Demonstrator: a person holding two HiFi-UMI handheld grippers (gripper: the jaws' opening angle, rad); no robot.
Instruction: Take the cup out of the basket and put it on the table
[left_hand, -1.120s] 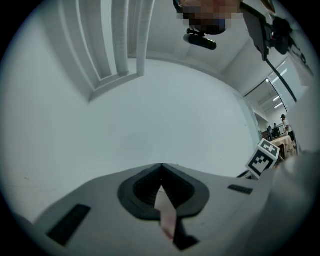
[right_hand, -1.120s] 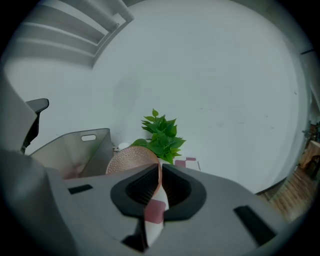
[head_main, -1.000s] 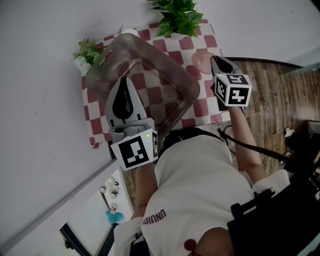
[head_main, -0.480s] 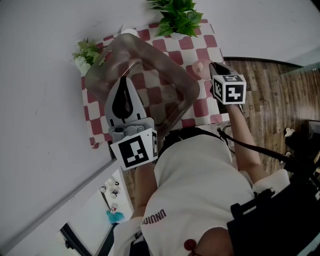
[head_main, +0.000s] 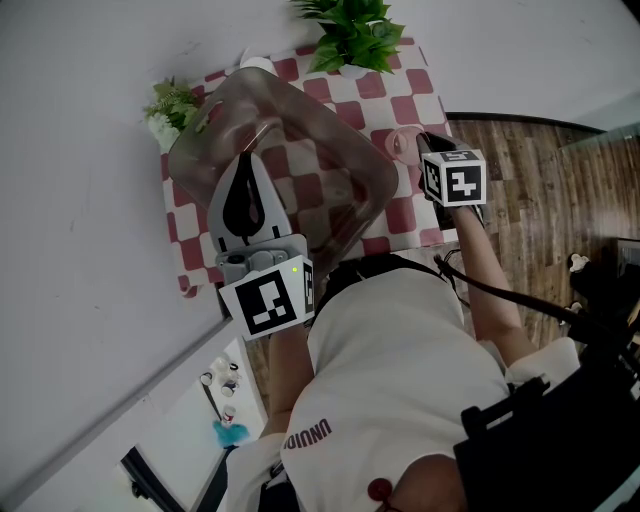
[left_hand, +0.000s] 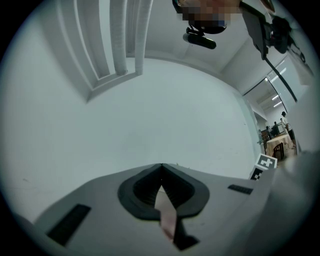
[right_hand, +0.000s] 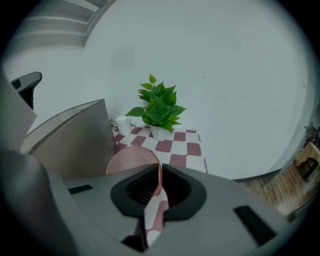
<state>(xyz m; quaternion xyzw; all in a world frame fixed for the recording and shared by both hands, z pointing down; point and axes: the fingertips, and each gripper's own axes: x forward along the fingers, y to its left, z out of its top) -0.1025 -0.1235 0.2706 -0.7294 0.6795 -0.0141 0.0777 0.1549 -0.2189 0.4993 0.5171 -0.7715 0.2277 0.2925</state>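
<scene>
The right gripper (head_main: 426, 142) has its fingers closed on the wall of a pink textured cup (head_main: 402, 144), pinching the rim between the two pads, as the right gripper view shows with the cup (right_hand: 129, 161) sitting just ahead of the jaws. The cup is outside the basket (head_main: 383, 176), just beside its right wall, over the right part of the red-and-white checkered tablecloth (head_main: 407, 214); whether its base touches the cloth cannot be told. The basket, a translucent brownish tub, takes up the middle of the table. The left gripper (head_main: 249, 166) is above the basket's near-left side with its jaw tips pressed together and nothing held; its own view faces a bare white wall, with only a pale pink sliver showing in the gap behind the tips. At the far edge of the table stands a leafy potted plant (head_main: 356, 36), a small white cup (head_main: 258, 65) to its left, and a smaller flowering plant (head_main: 171, 104) at the table's left corner.
</scene>
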